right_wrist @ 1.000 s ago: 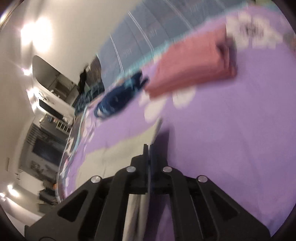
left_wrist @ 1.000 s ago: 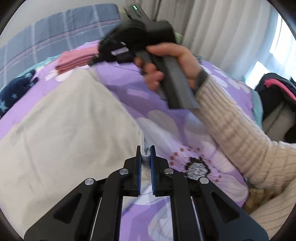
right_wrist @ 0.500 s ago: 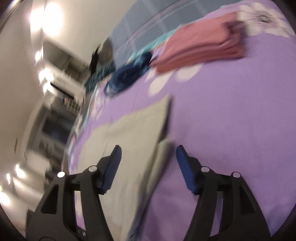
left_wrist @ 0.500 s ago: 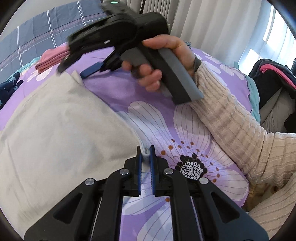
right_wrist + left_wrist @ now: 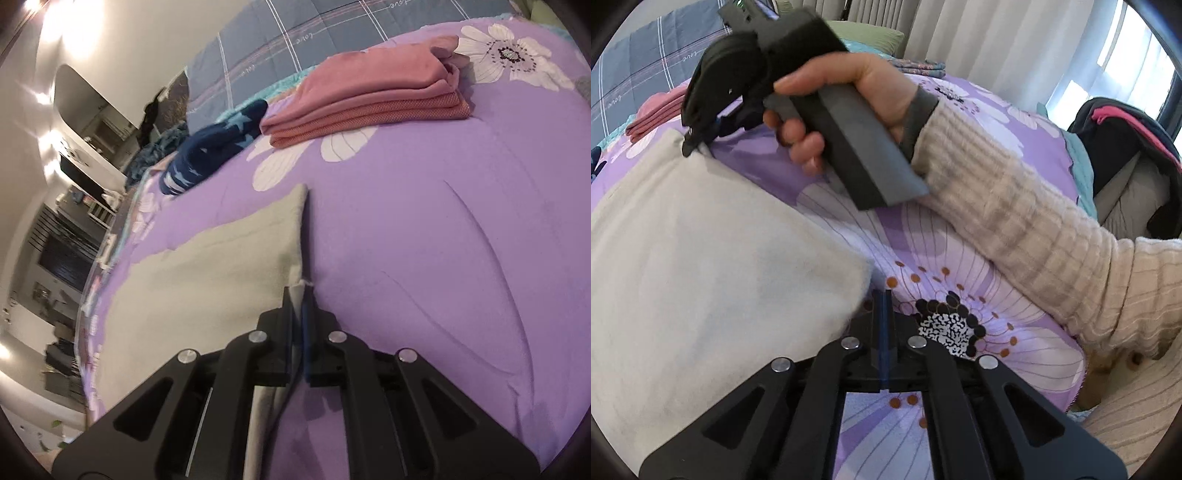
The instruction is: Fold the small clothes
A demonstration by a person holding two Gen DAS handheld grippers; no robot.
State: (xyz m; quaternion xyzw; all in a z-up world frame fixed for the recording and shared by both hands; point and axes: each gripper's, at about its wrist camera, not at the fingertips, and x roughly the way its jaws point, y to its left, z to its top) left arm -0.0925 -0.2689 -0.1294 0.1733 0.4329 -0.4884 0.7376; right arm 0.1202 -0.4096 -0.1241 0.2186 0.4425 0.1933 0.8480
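A beige cloth (image 5: 701,258) lies spread flat on the purple flowered bedcover (image 5: 960,280). My left gripper (image 5: 884,299) points down at the cloth's near corner. Its jaws are closing the last bit and stand pad to pad; the corner lies against the left finger, and no fabric shows between the pads. A person's hand (image 5: 857,85) holds my right gripper (image 5: 692,142) at the cloth's far corner. In the right wrist view that gripper (image 5: 300,291) is closing, with its pads pressing on the edge of the beige cloth (image 5: 221,266).
A folded pink stack (image 5: 369,99) and a crumpled navy star-print garment (image 5: 210,155) lie further up the bed, near a grey plaid quilt (image 5: 295,37). A cream ribbed sleeve (image 5: 1015,206) crosses the right side. A dark bag with pink trim (image 5: 1126,140) sits beyond the bed's edge.
The right gripper opened wide, then closed on the cloth's edge. The left gripper sank and its jaws came fully together; the fabric earlier seen between its pads now lies beside them.
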